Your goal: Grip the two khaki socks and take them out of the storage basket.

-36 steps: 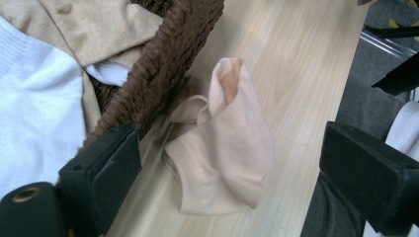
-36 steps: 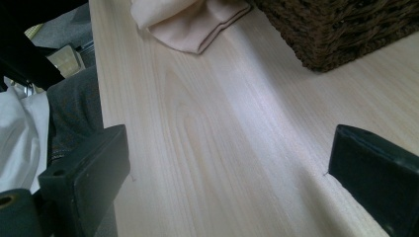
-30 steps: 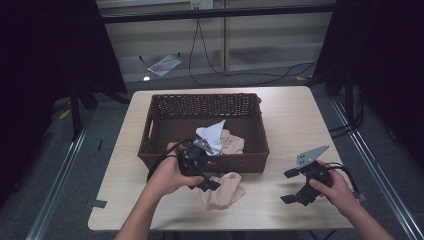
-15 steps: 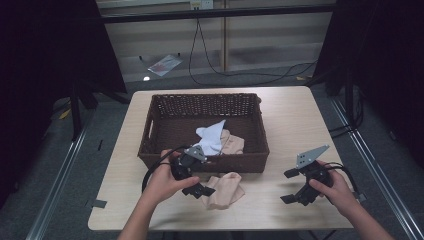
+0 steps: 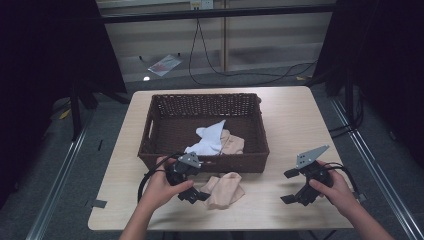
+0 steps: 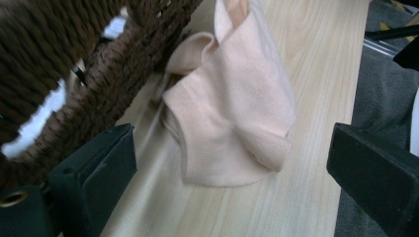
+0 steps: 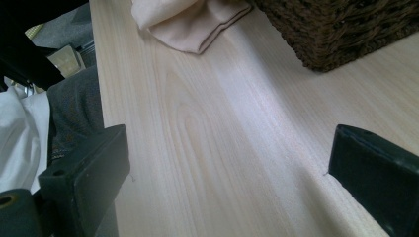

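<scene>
- Pale wooden table below me, a brown wicker basket on it.
- I see the peach sock lying flat just outside the basket's front wall — ahead of my left gripper, between its jaws' lines.
- Left jaws wide apart, gripping nothing.
- Right gripper — jaws equally wide, empty, low over bare table, well apart from the sock.

Both grippers agape, low

Left tongs are now down off the basket front, low over the bench just beside the peach sock (a second ago they were up at the rim), jaws spread wide with the sock between them, not touching.
</scene>
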Demonstrator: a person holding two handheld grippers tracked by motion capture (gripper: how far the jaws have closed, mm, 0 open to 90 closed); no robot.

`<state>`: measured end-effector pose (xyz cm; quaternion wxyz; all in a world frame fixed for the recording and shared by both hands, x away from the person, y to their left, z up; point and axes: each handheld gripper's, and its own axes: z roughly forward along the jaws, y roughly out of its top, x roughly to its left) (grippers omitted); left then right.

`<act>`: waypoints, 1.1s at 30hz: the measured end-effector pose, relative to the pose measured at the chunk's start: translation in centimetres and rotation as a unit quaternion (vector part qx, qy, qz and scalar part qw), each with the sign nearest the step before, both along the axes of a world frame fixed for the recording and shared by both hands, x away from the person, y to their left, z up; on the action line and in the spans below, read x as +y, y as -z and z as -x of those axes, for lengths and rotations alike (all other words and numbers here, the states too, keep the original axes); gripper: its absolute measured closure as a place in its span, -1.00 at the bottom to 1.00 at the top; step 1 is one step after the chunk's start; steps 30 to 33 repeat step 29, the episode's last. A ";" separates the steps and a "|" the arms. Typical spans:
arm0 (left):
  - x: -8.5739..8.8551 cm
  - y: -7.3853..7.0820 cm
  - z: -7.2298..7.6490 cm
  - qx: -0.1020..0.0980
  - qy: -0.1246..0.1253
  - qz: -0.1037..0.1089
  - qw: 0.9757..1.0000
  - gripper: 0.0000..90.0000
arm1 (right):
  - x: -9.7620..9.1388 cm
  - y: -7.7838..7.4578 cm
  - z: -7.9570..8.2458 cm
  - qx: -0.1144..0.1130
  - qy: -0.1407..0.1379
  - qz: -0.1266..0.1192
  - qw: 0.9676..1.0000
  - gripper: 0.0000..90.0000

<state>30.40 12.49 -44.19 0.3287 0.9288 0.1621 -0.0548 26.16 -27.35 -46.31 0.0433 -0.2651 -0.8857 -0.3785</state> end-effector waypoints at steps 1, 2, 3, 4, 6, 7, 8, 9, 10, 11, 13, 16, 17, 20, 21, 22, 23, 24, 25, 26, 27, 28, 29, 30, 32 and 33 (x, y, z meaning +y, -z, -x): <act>0.1 0.2 0.0 0.000 -0.001 0.001 1.000 -0.89 | 0.0 0.0 0.0 -0.001 0.000 0.000 1.000 -0.96; 0.1 0.2 0.0 -0.003 0.000 -0.004 1.000 -0.89 | 0.0 0.0 0.0 -0.001 0.000 0.001 1.000 -0.96; 0.2 0.5 0.0 -0.002 -0.004 0.002 1.000 -0.89 | 0.0 0.0 0.0 0.000 0.000 0.001 1.000 -0.96; 0.3 0.6 0.0 -0.003 -0.001 0.001 1.000 -0.89 | 0.0 0.0 0.0 -0.001 0.000 0.000 1.000 -0.96; 0.4 0.9 -0.1 0.000 -0.002 0.007 1.000 -0.89 | 0.0 0.0 0.0 -0.002 -0.002 0.001 1.000 -0.96; 0.4 1.1 -0.1 0.001 -0.003 0.007 1.000 -0.89 | 0.0 0.0 0.0 -0.001 -0.002 0.001 1.000 -0.96; 0.4 1.4 -0.1 0.001 -0.002 0.010 1.000 -0.89 | 0.0 0.0 0.0 -0.001 -0.001 0.000 1.000 -0.96; 0.4 1.4 -0.1 0.001 -0.002 0.010 1.000 -0.89 | 0.0 0.0 0.0 -0.001 -0.001 0.000 1.000 -0.96; 0.4 1.6 -0.1 -0.002 -0.001 0.005 1.000 -0.89 | 0.0 0.0 0.0 -0.002 0.000 0.001 1.000 -0.96; 0.4 1.8 -0.1 -0.006 0.000 0.004 1.000 -0.89 | 0.0 0.0 0.0 -0.001 -0.001 0.001 1.000 -0.96; 0.4 2.0 -0.1 -0.013 0.008 0.001 1.000 -0.89 | 0.0 0.0 0.0 -0.001 -0.001 0.004 1.000 -0.96; 0.3 2.3 0.0 -0.009 0.011 0.005 1.000 -0.89 | 0.0 0.0 0.0 -0.001 -0.001 0.004 1.000 -0.96; 0.3 2.3 0.0 -0.009 0.011 0.005 1.000 -0.89 | 0.0 0.0 0.0 -0.001 -0.001 0.004 1.000 -0.96; 0.4 2.5 -0.1 -0.009 0.013 0.000 1.000 -0.89 | 0.1 0.0 0.0 0.000 -0.001 0.004 1.000 -0.96; 0.4 2.5 -0.1 -0.009 0.013 0.000 1.000 -0.89 | 0.1 0.1 0.0 0.000 -0.001 0.002 1.000 -0.96; 0.3 2.6 -0.1 -0.007 0.009 0.002 1.000 -0.89 | 0.1 0.1 0.0 0.000 -0.001 0.002 1.000 -0.96; 0.3 2.6 -0.1 -0.007 0.009 0.002 1.000 -0.89 | 0.1 0.1 0.0 -0.001 -0.001 0.002 1.000 -0.96; 0.3 2.6 -0.1 -0.005 0.009 0.002 1.000 -0.89 | 0.1 0.1 0.0 0.000 -0.001 0.001 1.000 -0.96; 0.2 2.6 -0.1 -0.005 0.010 0.004 1.000 -0.89 | 0.1 0.1 0.0 0.001 -0.003 0.002 1.000 -0.96; 0.1 2.5 0.0 -0.007 0.011 0.002 1.000 -0.89 | 0.1 0.1 0.0 0.000 -0.003 0.002 1.000 -0.96; 0.1 2.5 0.0 -0.007 0.011 0.002 1.000 -0.89 | 0.1 0.1 0.0 0.000 -0.002 0.002 1.000 -0.96; -0.4 2.4 0.1 -0.013 0.012 0.001 1.000 -0.89 | 0.1 0.1 0.0 0.000 -0.002 0.002 1.000 -0.96; -0.4 2.4 0.1 -0.013 0.012 0.001 1.000 -0.89 | 0.1 0.1 0.0 0.000 -0.002 0.002 1.000 -0.96; -0.4 2.4 0.1 -0.013 0.012 0.001 1.000 -0.89 | 0.1 0.1 0.0 0.000 -0.002 0.002 1.000 -0.96; -0.4 2.4 0.1 -0.013 0.012 0.001 1.000 -0.89 | 0.1 0.1 0.0 0.000 -0.002 0.002 1.000 -0.96; -0.4 2.4 0.1 -0.013 0.012 0.001 1.000 -0.89 | 0.1 0.1 0.0 0.000 -0.002 0.002 1.000 -0.96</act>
